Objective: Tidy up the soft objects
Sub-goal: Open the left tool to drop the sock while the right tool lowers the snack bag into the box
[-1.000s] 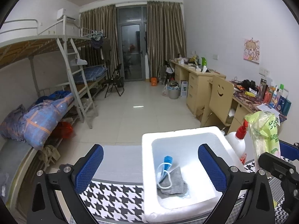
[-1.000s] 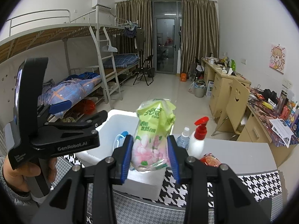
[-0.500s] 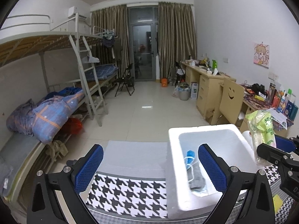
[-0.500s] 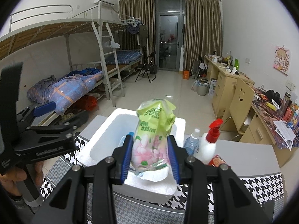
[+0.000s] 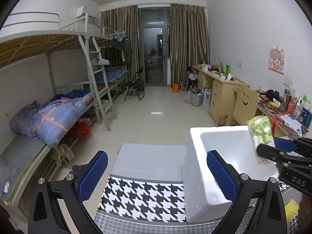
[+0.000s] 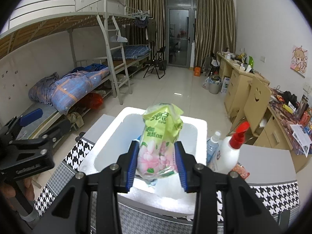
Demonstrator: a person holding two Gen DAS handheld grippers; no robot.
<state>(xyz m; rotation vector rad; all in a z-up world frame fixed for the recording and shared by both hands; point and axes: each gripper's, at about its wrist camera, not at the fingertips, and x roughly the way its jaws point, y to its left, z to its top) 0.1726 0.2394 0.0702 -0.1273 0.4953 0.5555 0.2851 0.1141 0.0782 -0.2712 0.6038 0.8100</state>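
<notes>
The right gripper clamps a green tissue pack between its blue pads, held upright above the near rim of the white foam box. A red-capped spray bottle stands just right of it. The left gripper is spread wide and empty; the box's left wall sits inside its right finger.

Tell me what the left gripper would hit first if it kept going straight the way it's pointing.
Probably the houndstooth tablecloth: the open, empty left gripper angles down toward it, with the white foam box just to its right. Depth is hard to judge.
</notes>
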